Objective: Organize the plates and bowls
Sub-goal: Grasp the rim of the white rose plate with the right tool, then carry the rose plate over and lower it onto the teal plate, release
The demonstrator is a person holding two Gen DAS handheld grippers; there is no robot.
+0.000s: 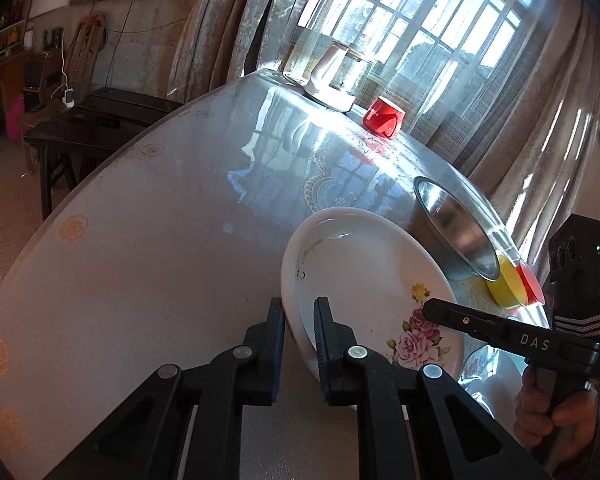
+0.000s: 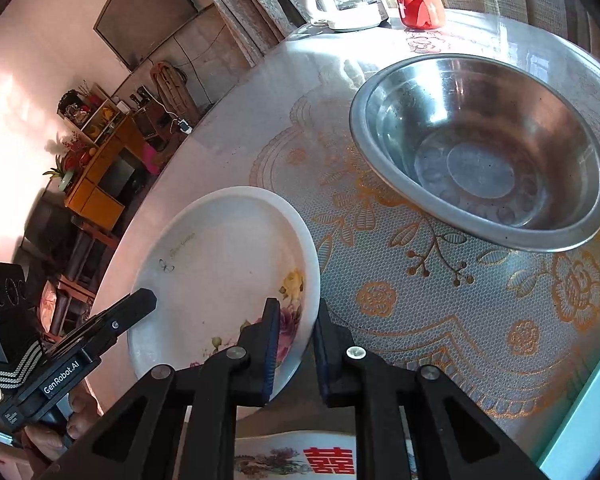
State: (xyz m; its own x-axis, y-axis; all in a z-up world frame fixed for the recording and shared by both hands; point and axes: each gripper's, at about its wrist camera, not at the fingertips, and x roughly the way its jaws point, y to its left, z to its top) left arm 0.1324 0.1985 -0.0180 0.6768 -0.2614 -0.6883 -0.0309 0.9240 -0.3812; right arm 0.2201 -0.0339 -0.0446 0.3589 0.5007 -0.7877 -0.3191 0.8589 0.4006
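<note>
Both clamped on floral plate (image 1: 364, 280) rim: left hand-held gripper (image 1: 300, 336) at 6 o'clock, right hand-held gripper (image 2: 296, 344) opposite. Plate on table (image 1: 140, 260). Steel bowl (image 2: 480, 152) interior clear only in right view, 1 o'clock.

Glossy ceramic plate (image 2: 220, 264); shiny steel bowl (image 2: 476, 152); glossy tabletop (image 1: 140, 240).
</note>
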